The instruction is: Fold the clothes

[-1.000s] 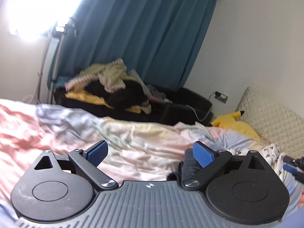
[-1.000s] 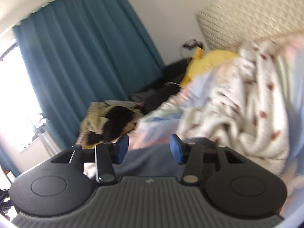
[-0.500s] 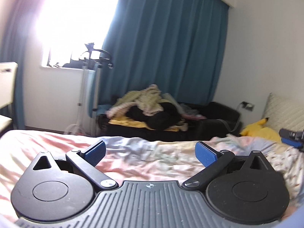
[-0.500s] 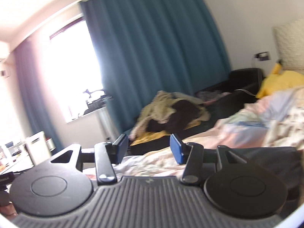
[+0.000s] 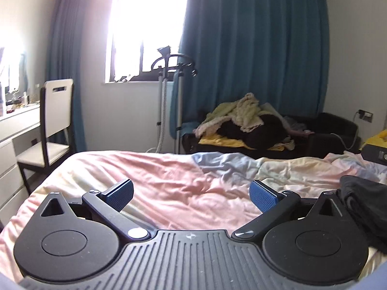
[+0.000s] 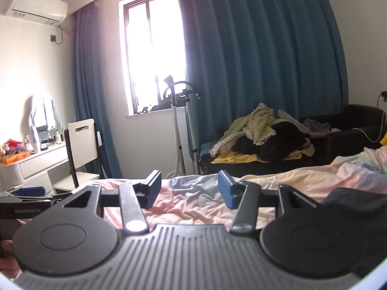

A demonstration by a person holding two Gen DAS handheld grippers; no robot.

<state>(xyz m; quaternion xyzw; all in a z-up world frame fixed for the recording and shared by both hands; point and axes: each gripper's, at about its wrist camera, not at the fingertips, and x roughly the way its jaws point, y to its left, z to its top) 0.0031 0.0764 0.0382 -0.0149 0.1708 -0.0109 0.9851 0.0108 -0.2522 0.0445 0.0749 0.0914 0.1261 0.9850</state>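
- You are holding the left hand-held gripper [image 5: 191, 194] above the bed [image 5: 169, 183] with its jaws standing wide apart and nothing between them; only rumpled pastel bedding is showing in the gap.
- You are holding the right hand-held gripper [image 6: 189, 189] beside it, also pointing across the bed; its jaws are opening, with nothing between the pads.
- A dark garment [image 5: 365, 207] is lying on the bed at the right edge of both views, outside either grip; whether it is folded cannot be told, since only part of it is showing.
- A pile of clothes [image 6: 261, 133] is waiting on the dark sofa [image 6: 358, 118] under the blue curtain [image 6: 261, 48], well apart from both grippers and plainly unfolded.
- Judging from this, you are standing between items: much of the folding is looking undone.
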